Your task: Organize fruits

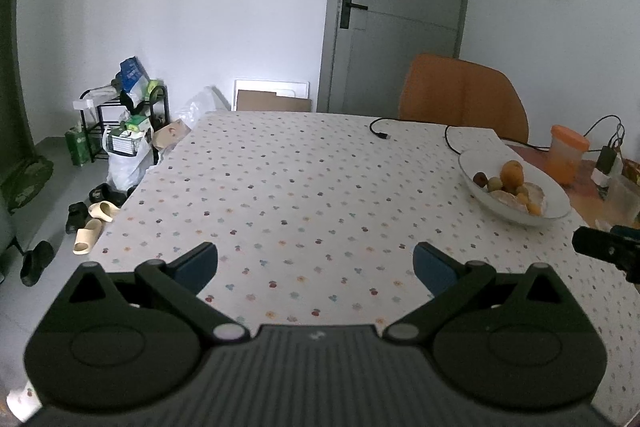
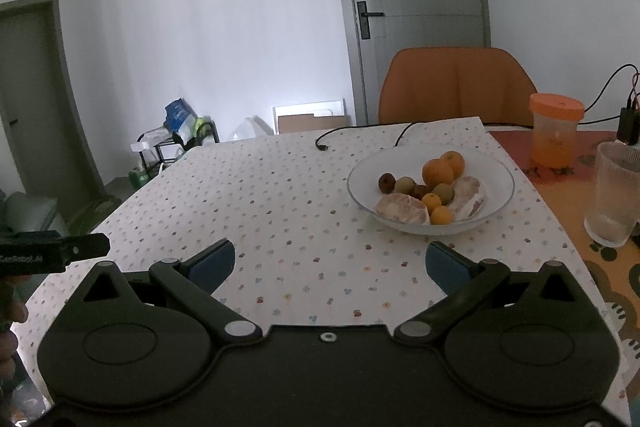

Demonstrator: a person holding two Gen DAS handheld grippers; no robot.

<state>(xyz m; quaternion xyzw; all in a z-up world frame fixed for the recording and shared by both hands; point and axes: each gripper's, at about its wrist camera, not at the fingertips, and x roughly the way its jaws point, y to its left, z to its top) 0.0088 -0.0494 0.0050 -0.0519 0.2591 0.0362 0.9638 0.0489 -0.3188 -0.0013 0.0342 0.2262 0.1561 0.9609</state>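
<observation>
A clear glass bowl (image 2: 498, 163) stands on the dotted tablecloth at the right. It holds oranges (image 2: 438, 171), small green fruits (image 2: 405, 183), a dark red fruit (image 2: 386, 182) and peeled pomelo pieces (image 2: 402, 207). The bowl also shows in the left wrist view (image 1: 472, 163), far right. My right gripper (image 2: 330, 259) is open and empty, a short way in front of and left of the bowl. My left gripper (image 1: 315, 263) is open and empty over bare cloth, well left of the bowl.
An orange-lidded jar (image 2: 554, 131) and a ribbed glass (image 2: 616, 193) stand right of the bowl. A black cable (image 2: 340, 135) lies at the table's far edge. An orange chair (image 2: 456, 87) stands behind the table. Shoes and a rack (image 1: 120, 115) are on the floor at left.
</observation>
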